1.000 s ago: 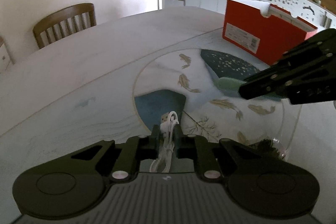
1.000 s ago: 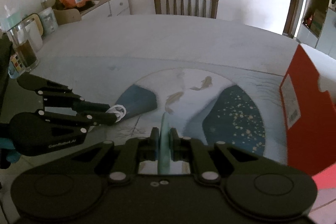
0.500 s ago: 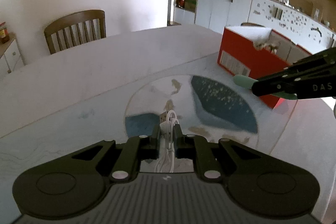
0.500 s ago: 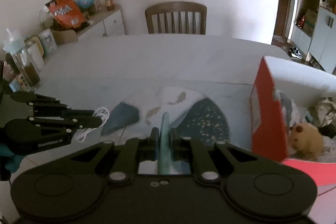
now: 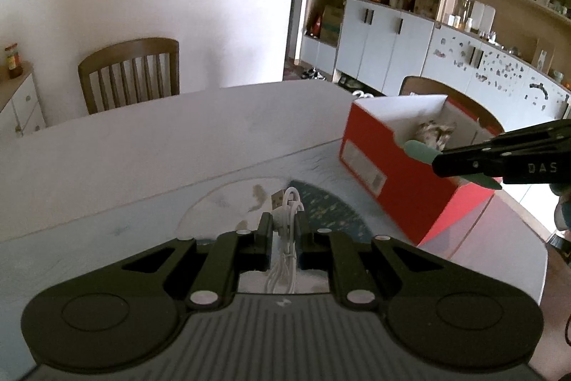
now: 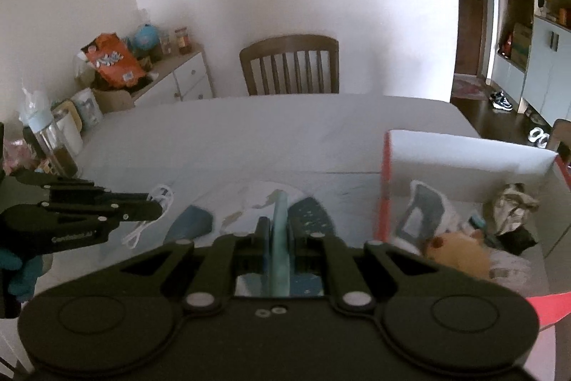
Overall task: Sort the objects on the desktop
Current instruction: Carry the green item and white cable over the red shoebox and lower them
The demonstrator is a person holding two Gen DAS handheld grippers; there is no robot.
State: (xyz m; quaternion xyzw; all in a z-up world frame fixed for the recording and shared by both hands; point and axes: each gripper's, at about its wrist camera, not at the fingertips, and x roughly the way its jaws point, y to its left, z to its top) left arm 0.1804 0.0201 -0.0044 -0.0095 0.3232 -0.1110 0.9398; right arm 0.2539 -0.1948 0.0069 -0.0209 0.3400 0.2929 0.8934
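My left gripper [image 5: 283, 224] is shut on a coiled white USB cable [image 5: 287, 206] and holds it above the round patterned table mat [image 5: 321, 206]. In the right wrist view the same gripper [image 6: 157, 207] sits at the left with the white cable [image 6: 162, 195] hanging from it. My right gripper [image 6: 280, 224] is shut on a flat pale green stick-like object [image 6: 280, 220]. From the left wrist view that green object [image 5: 421, 150] pokes out in front of the red shoebox [image 5: 389, 166]. The open red shoebox [image 6: 383, 188] holds a plush toy [image 6: 460, 249], crumpled paper and other items.
A wooden chair [image 5: 130, 74] stands at the table's far side. At the left is a sideboard with an orange snack bag [image 6: 114, 59], jars and a globe. A glass bottle [image 6: 46, 138] stands at the table's left edge. Cabinets and shelves [image 5: 428, 34] fill the right wall.
Both grippers have risen with their loads. The view now looks down into the red shoebox, and the right gripper's green object has moved from the mat to beside the box.
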